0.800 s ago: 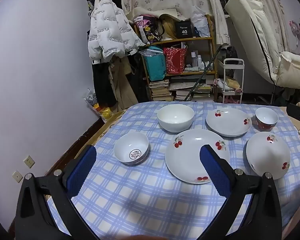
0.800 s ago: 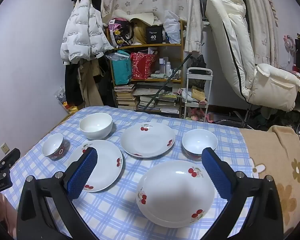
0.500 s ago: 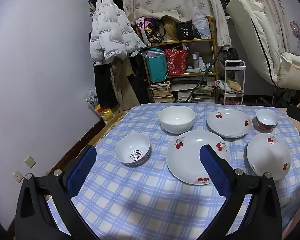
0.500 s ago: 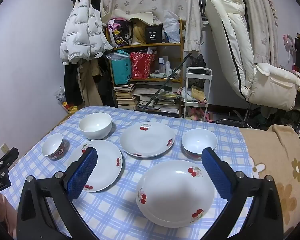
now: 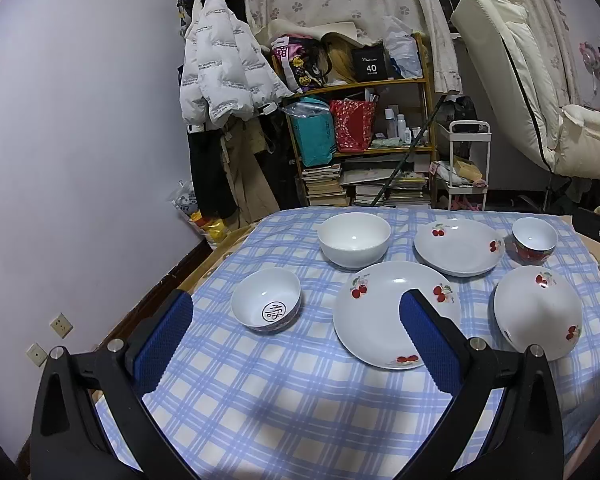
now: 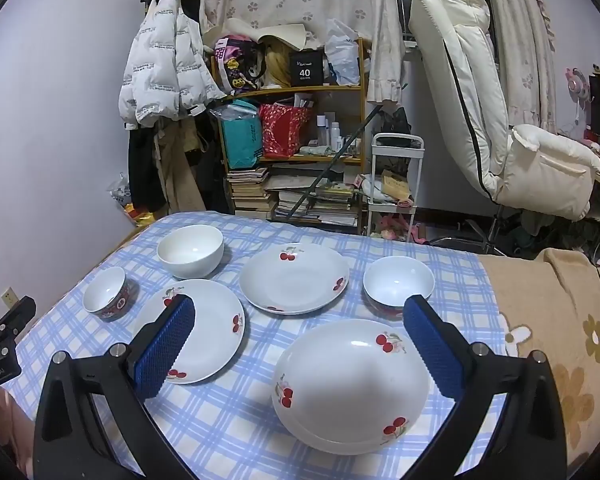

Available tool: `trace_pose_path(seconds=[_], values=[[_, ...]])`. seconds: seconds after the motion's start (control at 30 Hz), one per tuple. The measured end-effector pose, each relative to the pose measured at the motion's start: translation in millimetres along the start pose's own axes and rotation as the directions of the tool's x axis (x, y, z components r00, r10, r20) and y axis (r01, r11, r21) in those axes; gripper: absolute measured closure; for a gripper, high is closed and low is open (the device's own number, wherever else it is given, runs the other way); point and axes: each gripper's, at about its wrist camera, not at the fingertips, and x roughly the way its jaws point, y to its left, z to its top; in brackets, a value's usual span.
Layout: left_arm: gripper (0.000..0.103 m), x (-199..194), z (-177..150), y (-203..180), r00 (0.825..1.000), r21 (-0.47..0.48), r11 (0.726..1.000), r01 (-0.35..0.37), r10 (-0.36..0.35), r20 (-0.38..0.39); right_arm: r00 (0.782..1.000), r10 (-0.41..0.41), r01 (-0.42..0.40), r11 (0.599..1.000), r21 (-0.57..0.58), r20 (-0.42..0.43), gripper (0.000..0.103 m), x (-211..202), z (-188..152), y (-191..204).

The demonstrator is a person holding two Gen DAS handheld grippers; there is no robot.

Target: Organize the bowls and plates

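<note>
On the blue checked tablecloth (image 5: pixel 300 400) stand a small bowl with a black emblem (image 5: pixel 266 306), a large white bowl (image 5: pixel 354 240), a flat cherry plate (image 5: pixel 380 320), two deeper cherry plates (image 5: pixel 458 246) (image 5: pixel 538 312) and a small red-sided bowl (image 5: pixel 534 238). My left gripper (image 5: pixel 296 300) hovers open above the near edge, nothing between its fingers. In the right wrist view the nearest cherry plate (image 6: pixel 350 384) lies just below my right gripper (image 6: pixel 299 304), which is open and holds nothing. Beyond it are the right small bowl (image 6: pixel 398 286) and the middle plate (image 6: pixel 294 278).
A wall runs along the table's left side. Behind the table are a crowded shelf (image 5: pixel 360 128), hanging coats (image 5: pixel 224 80), a white cart (image 6: pixel 396 176) and a white recliner (image 6: pixel 500 120). A brown flowered blanket (image 6: pixel 560 340) covers the table's right end.
The left view has drifted slightly, so the dishes sit a little lower in it. Both grippers stay open, and no dish has moved.
</note>
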Motion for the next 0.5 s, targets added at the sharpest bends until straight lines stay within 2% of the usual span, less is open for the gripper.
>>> trace_pose_path(seconds=[0.5], values=[[0.001,-0.2,0.8,0.6,1.000,0.004,1.000,-0.005,0.005,0.004,1.000,-0.001,0.001,1.000,0.001,-0.001,0.000,-0.6,-0.2,-0.4]])
